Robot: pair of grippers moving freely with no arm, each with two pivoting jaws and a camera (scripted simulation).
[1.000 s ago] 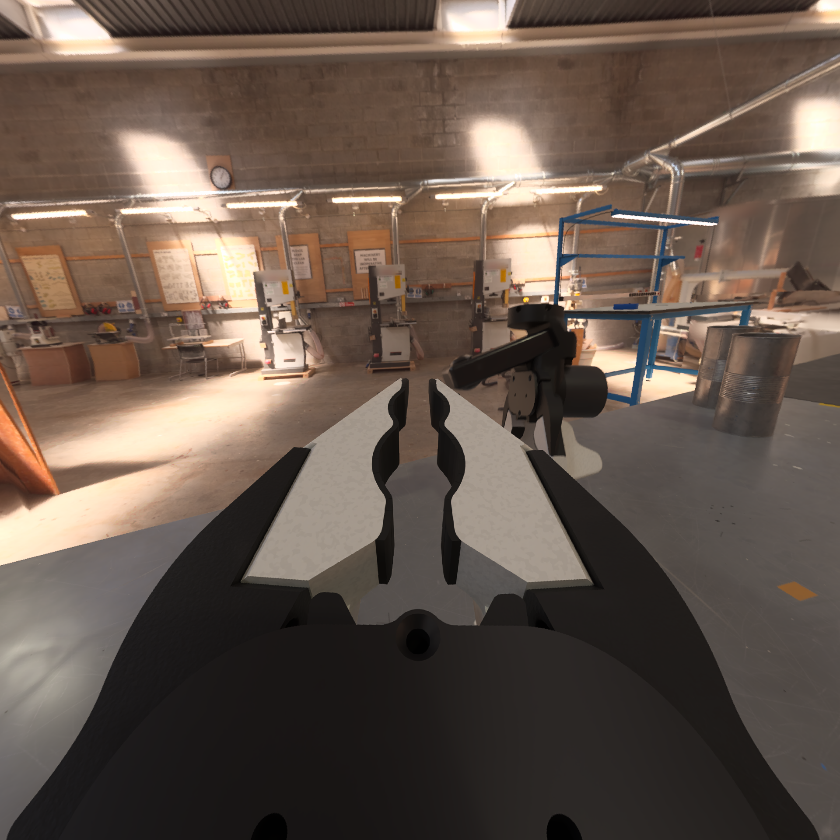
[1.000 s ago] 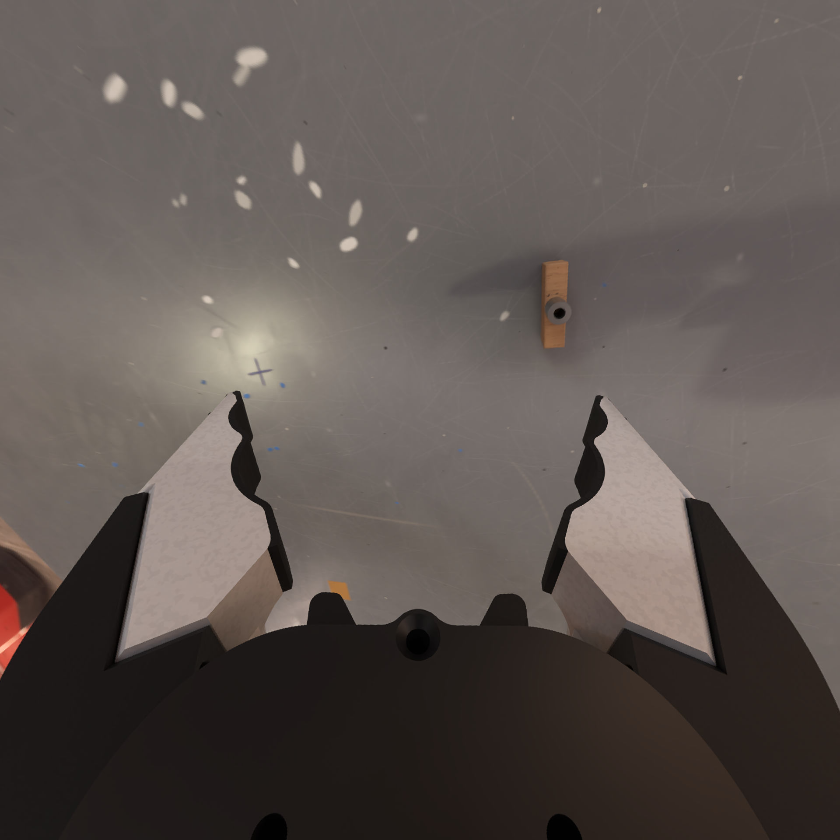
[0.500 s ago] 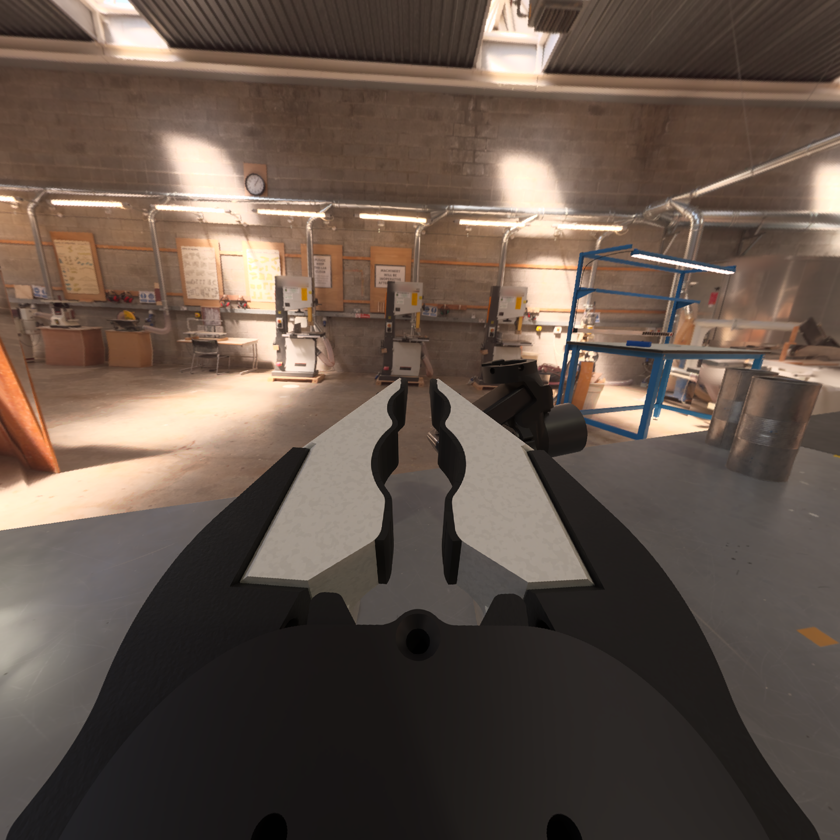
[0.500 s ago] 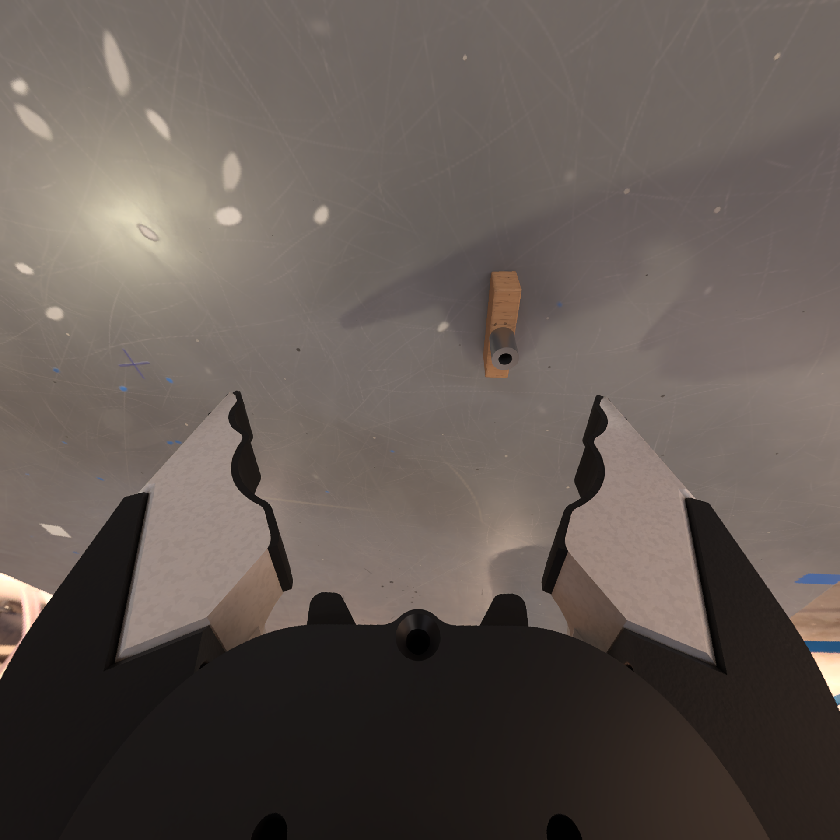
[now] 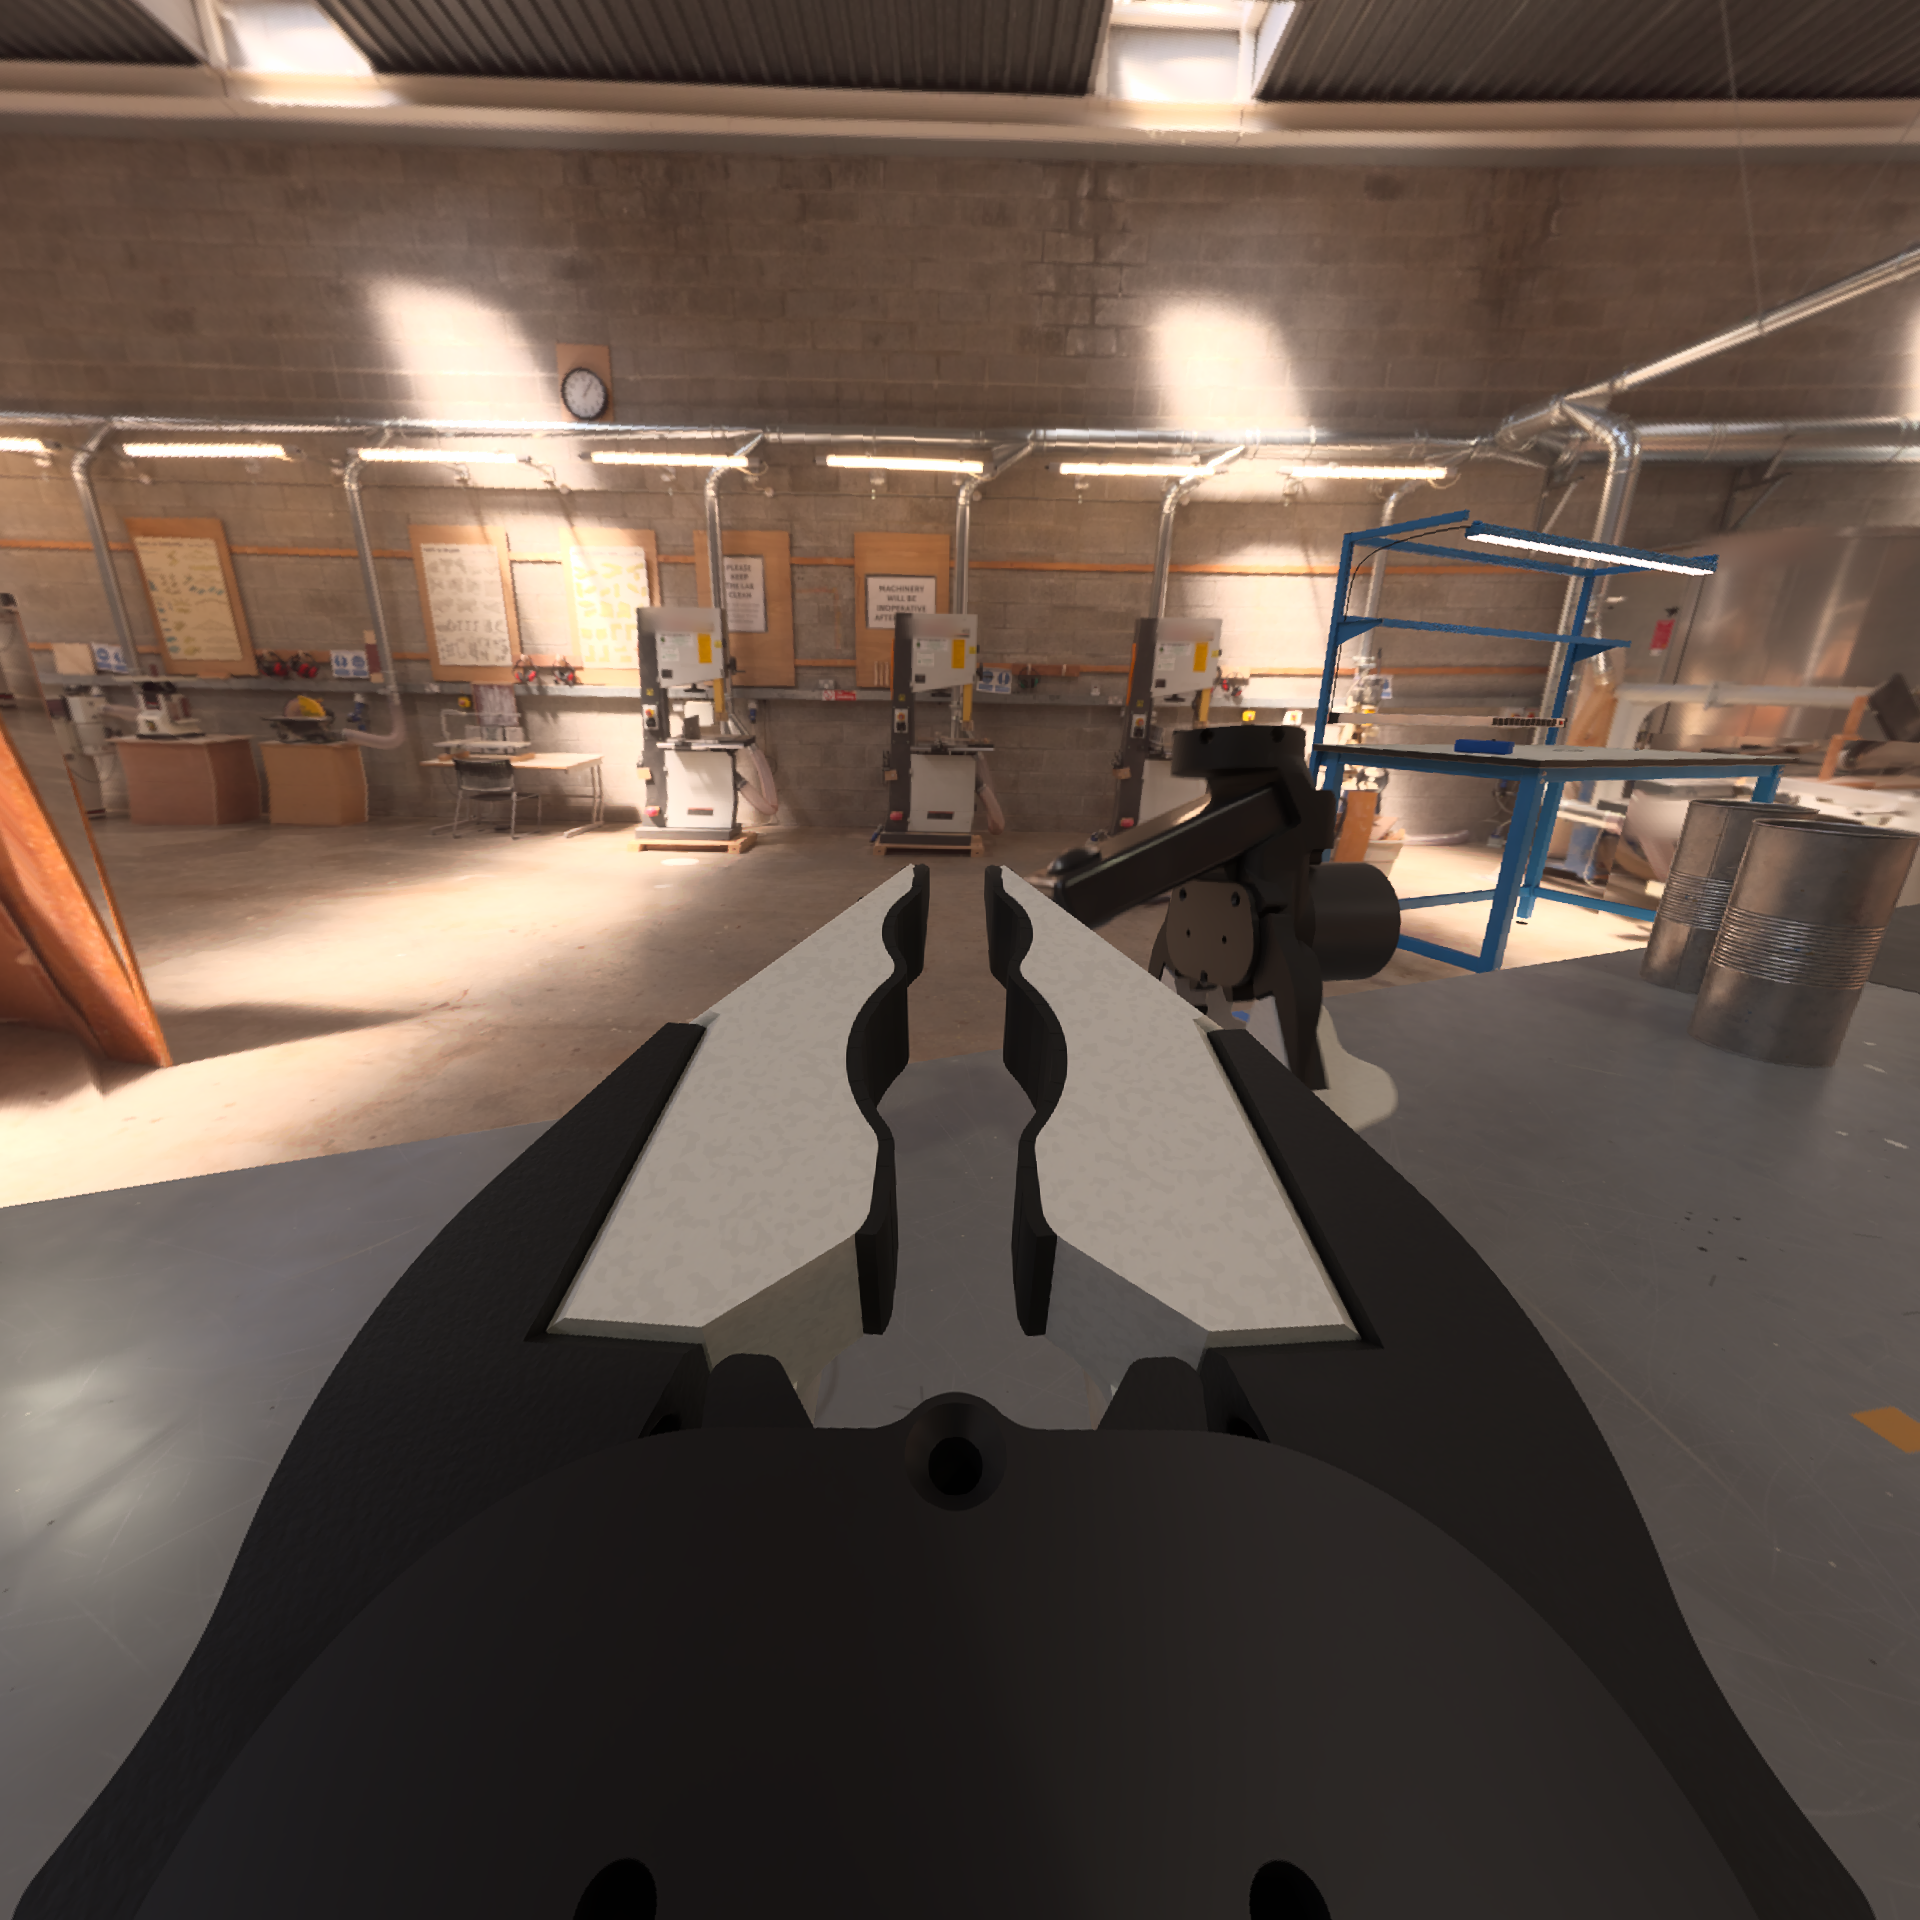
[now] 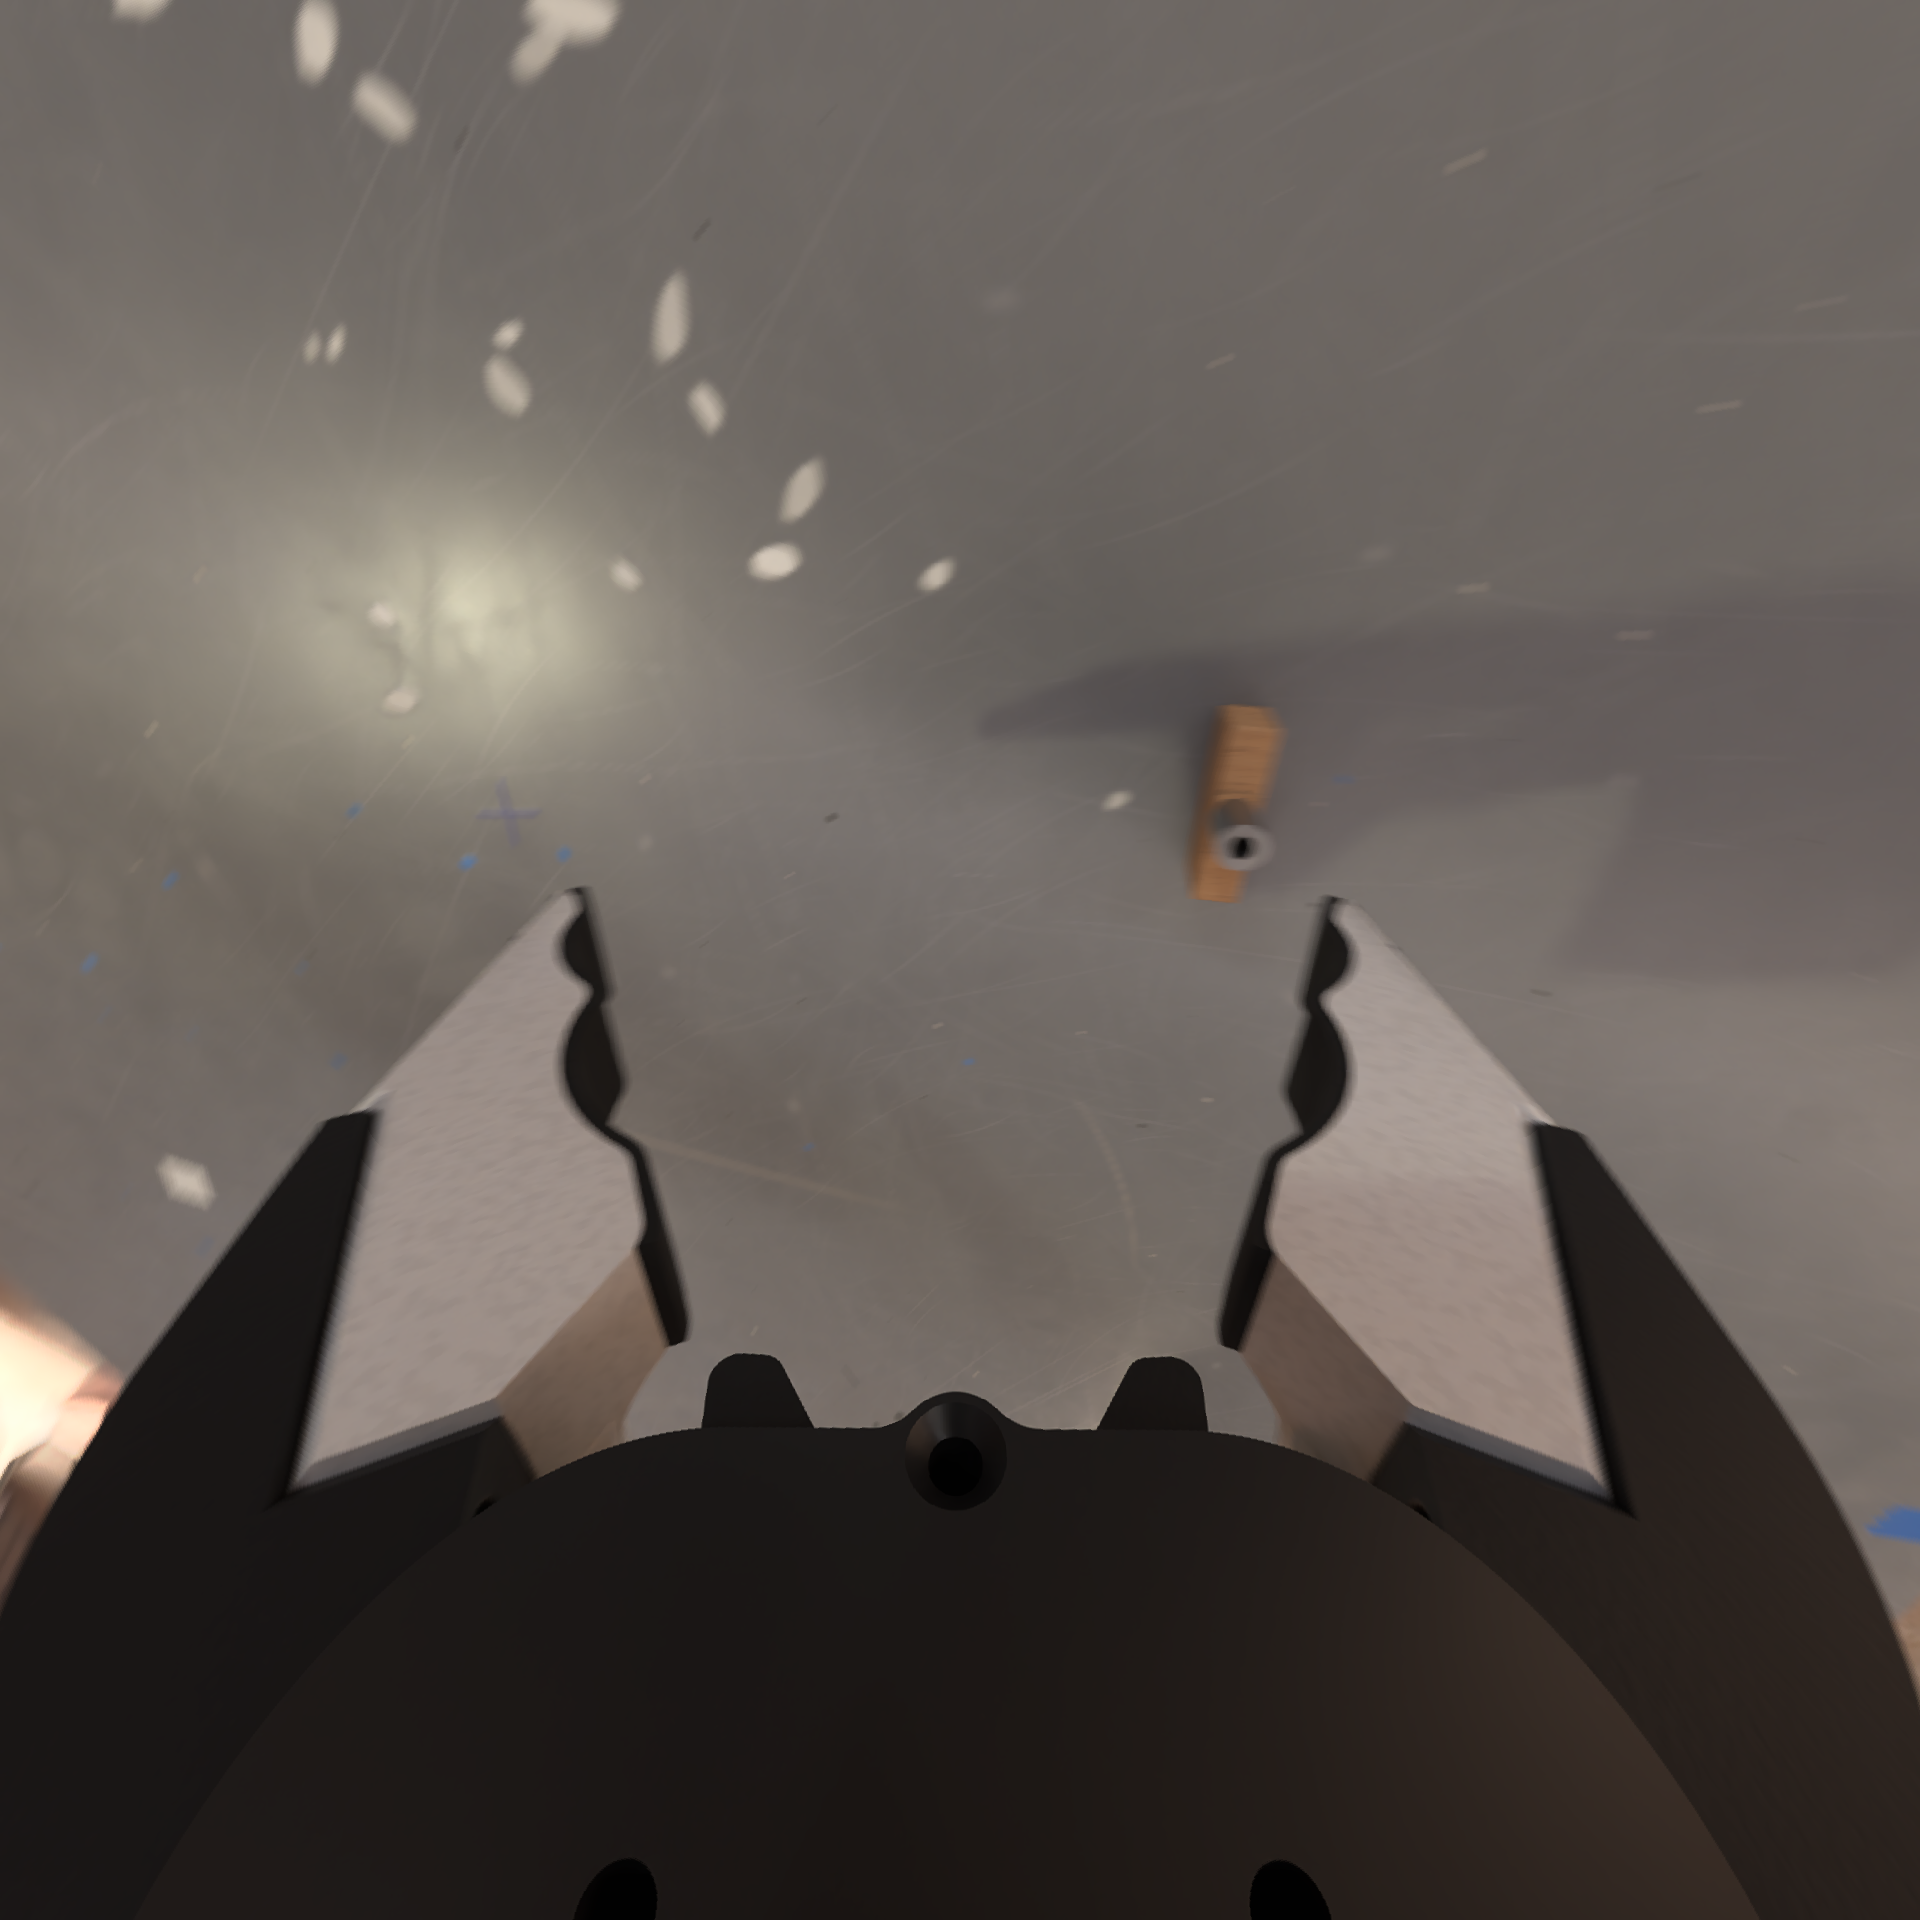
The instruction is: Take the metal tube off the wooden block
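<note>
In the right wrist view a small wooden block (image 6: 1242,774) lies on the grey table (image 6: 1039,312), with a short metal tube (image 6: 1245,844) standing up out of it, seen end-on. My right gripper (image 6: 954,899) is open and empty, well above the table, and looks down; the block lies just beyond its right fingertip. My left gripper (image 5: 951,878) is nearly shut and empty, with only a narrow gap between its fingers. It points level across the table. The right gripper also shows in the left wrist view (image 5: 1247,894), ahead and to the right. The block is not in the left wrist view.
The grey table (image 5: 1558,1247) ends just ahead of the left gripper. Beyond it are a workshop floor, several bandsaws along the brick wall, a blue-framed bench (image 5: 1538,769) and two metal drums (image 5: 1787,935) at the right. Pale flecks (image 6: 774,561) dot the table.
The right gripper's view has shifted: the block sits farther right and closer to its right fingertip. In the left wrist view the right gripper has risen and moved to the right.
</note>
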